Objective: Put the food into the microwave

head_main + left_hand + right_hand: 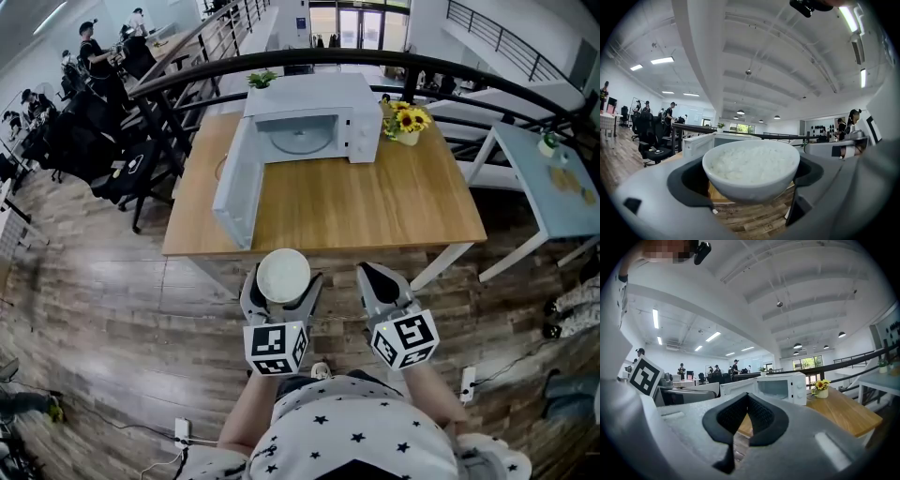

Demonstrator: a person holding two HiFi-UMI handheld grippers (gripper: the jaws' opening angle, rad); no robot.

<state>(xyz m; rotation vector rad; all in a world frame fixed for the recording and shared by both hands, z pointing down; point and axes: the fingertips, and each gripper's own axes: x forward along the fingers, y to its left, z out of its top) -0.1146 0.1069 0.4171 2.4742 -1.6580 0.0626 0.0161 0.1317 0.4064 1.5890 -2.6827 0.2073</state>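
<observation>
White bowl [751, 186], white rice [752, 161], centre frame; white microwave [314, 117] up top on honey-coloured wood table [375, 202]; yellow sunflowers [410, 119] upper right; black stars on white shirt [352, 422], bottom.

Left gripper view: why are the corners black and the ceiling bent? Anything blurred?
Left gripper view: wide-angle lens blackens corners and bows the white ceiling beams; the white bowl of rice is sharp, the grey jaws nearest the lens soft. Head view: the black railing curves likewise.

Left claw [750, 176] closed around a round white ceramic bowl of rice [751, 165], white boxy microwave [702, 143] stood behind, brown wood-plank floor [757, 221] lay below.
</observation>
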